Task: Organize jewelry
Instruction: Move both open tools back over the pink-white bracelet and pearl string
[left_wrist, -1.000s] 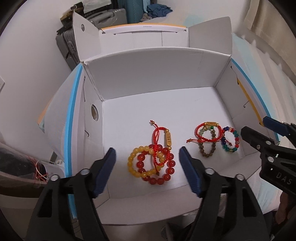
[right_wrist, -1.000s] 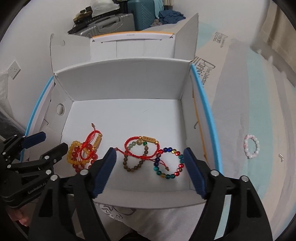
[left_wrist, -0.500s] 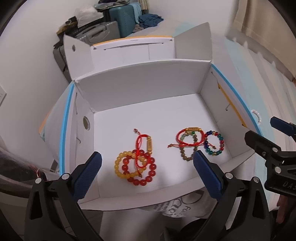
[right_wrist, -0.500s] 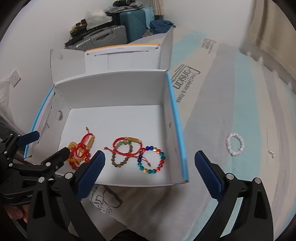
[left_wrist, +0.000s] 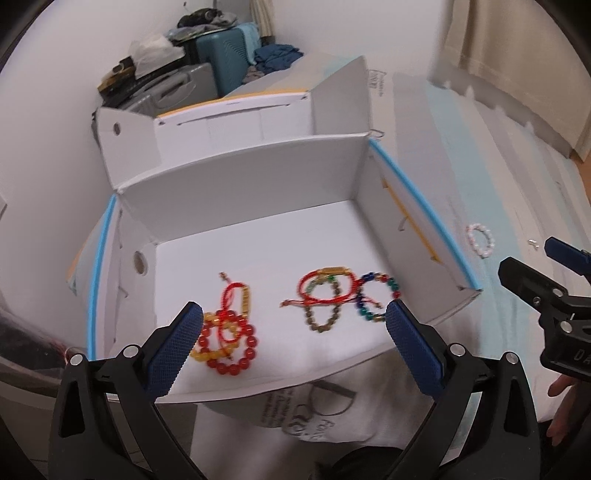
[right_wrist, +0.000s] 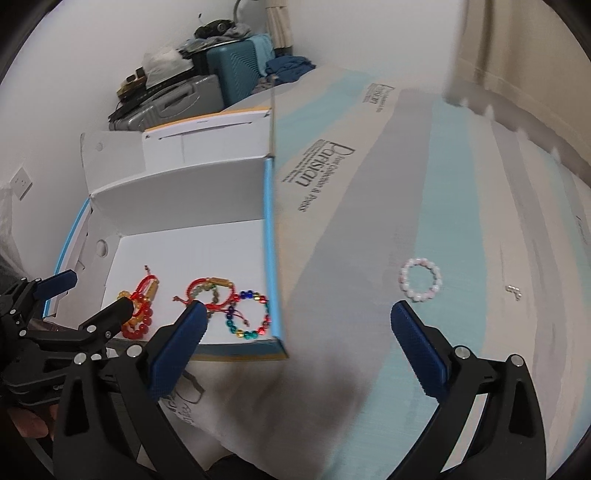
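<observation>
Left tongs (left_wrist: 293, 332) wide and empty above white cardboard box (left_wrist: 258, 177), right tongs (right_wrist: 295, 332) wide and empty over bed cover (right_wrist: 461, 184), five bracelets (left_wrist: 325, 299) inside box, pink bead bracelet (right_wrist: 420, 279) on bed cover at one o'clock of right tongs.

Soft, even indoor light, no harsh glare, only faint shadows inside the white open cardboard box (left_wrist: 240, 177), motion blur smearing the beaded bracelets (left_wrist: 325, 299) and the cream curtain (right_wrist: 491, 70) at upper right, heavy fisheye bending, black vignette corners.
</observation>
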